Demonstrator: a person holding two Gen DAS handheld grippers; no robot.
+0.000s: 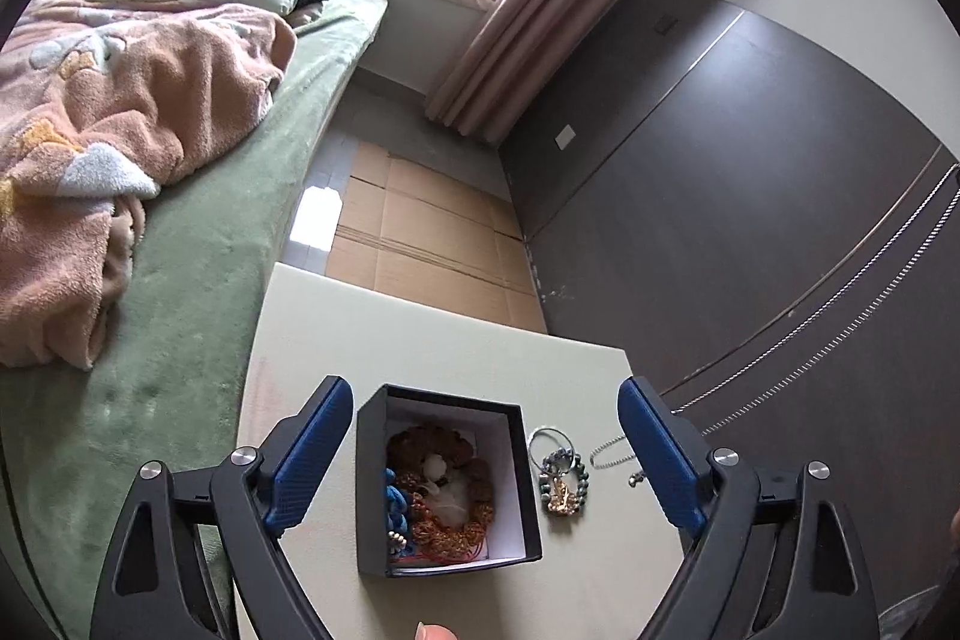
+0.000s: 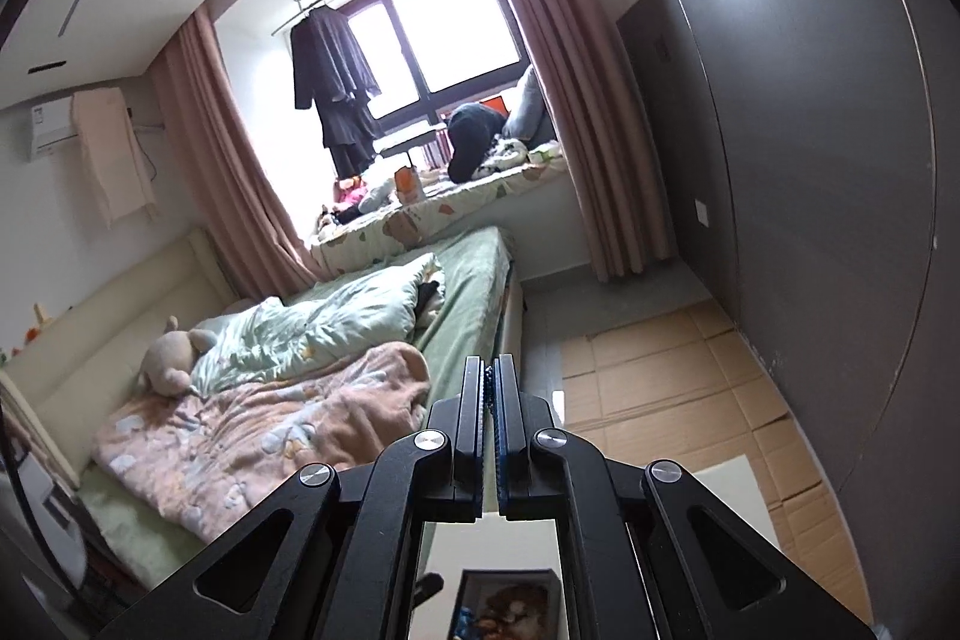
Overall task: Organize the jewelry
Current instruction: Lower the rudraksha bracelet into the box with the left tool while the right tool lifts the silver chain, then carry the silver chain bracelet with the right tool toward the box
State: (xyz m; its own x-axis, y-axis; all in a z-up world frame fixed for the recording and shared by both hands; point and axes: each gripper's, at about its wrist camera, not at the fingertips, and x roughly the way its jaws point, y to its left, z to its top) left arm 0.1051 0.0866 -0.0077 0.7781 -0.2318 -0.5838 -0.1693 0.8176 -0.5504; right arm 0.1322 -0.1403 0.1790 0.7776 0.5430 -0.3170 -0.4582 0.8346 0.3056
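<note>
Left wrist view: left gripper is hanging wide apart above the square black jewelry box. Right gripper is pinching a thin silver chain necklace; it should lower slowly, coiling it inside.

Left wrist view looks steeply down from close above a white table, black box centred low in frame, bed at left, dark wardrobe wall at right. Right wrist view sits higher, faces level across the room toward the window. Both share bed, curtains, cardboard floor, box.
</note>
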